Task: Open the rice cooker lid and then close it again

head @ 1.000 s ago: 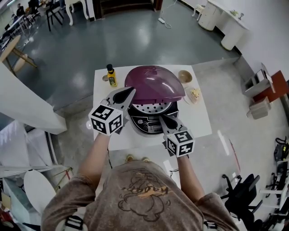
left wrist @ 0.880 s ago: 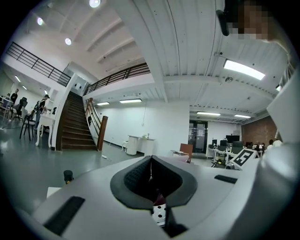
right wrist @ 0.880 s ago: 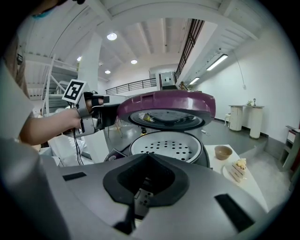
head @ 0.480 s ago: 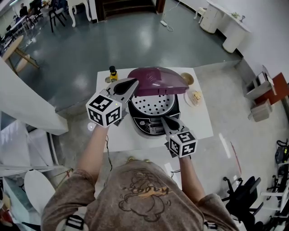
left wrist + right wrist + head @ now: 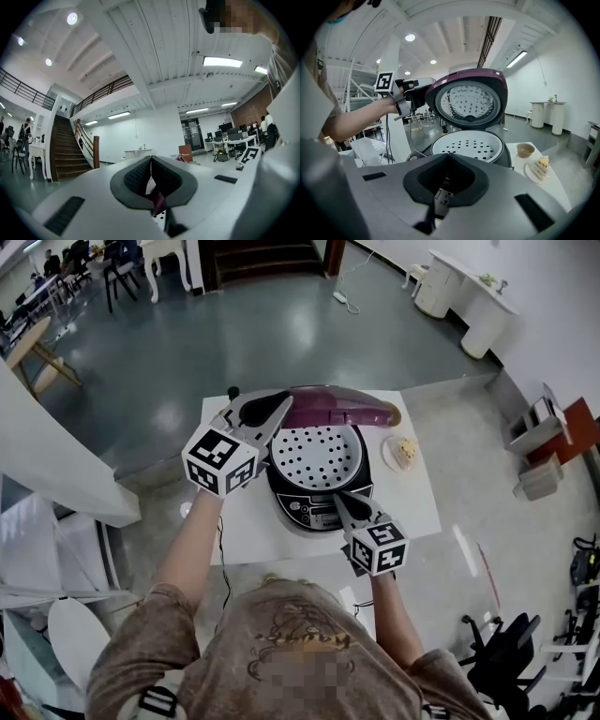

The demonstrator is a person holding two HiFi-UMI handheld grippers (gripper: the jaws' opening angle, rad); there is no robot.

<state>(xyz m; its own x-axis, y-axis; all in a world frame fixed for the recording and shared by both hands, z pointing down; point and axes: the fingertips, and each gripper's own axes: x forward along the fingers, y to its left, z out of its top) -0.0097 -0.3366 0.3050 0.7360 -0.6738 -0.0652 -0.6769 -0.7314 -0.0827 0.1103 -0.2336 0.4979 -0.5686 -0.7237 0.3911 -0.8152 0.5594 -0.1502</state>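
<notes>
The rice cooker [image 5: 292, 509] stands at the middle of a white desk [image 5: 412, 504], in the centre of the head view. Its purple lid [image 5: 339, 412] is swung up on the hinge at the far side and stands close to upright, the round inner plate with its holes facing the person in the right gripper view. The open pot holds a white perforated steam tray [image 5: 314, 457]. The cooker's control panel sits on the near side, towards the lower middle of the frame.

The left gripper [image 5: 284, 401] is at the upper left of the cooker, its tip against the left edge of the raised lid. Its jaws are closed, the pads meeting in a thin line. A sliver of purple lid shows in the gap just under them, but I cannot tell whether they pinch it or only rest against it.

The right gripper [image 5: 339, 498] sits lower in the frame, just right of centre, pointing at the cooker's front. Its jaws come to a single closed point over the control panel and grip nothing. Part of the panel shows through the gap behind the pads.

At the right of the desk a plate [image 5: 405, 453] carries a piece of cake. A small brown bowl [image 5: 392, 414] peeks out past the lid's right end. A dark bottle cap [image 5: 232, 392] shows at the desk's upper left corner, just beside the left gripper.
</notes>
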